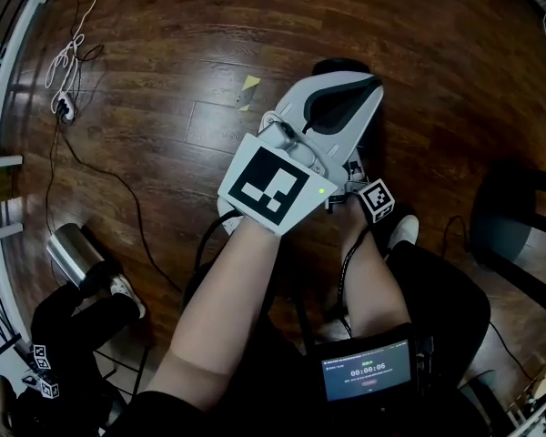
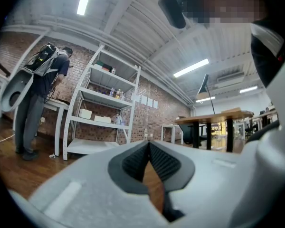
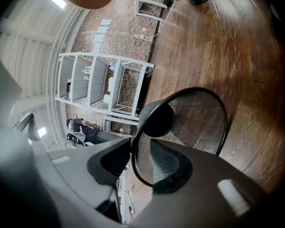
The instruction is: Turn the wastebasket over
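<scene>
The wastebasket [image 3: 194,122] is black wire mesh. In the right gripper view I look into its open mouth, down to its dark solid bottom [image 3: 159,120]. My right gripper [image 3: 141,148] is open, with the basket's rim and mesh wall standing between its jaws and a gap beside the left pad [image 3: 111,160]. In the head view only that gripper's marker cube [image 1: 378,198] shows, and the basket is almost wholly hidden under my left gripper [image 1: 341,98]. The left gripper [image 2: 148,144] is shut on nothing and points level across the room.
The floor is dark wood [image 1: 164,53]. Cables and a power strip [image 1: 64,107] lie at the left, near a metal cylinder [image 1: 71,253]. A black stool [image 1: 519,226] stands at the right. White shelves [image 2: 99,113], tables and a standing person [image 2: 38,99] are farther off.
</scene>
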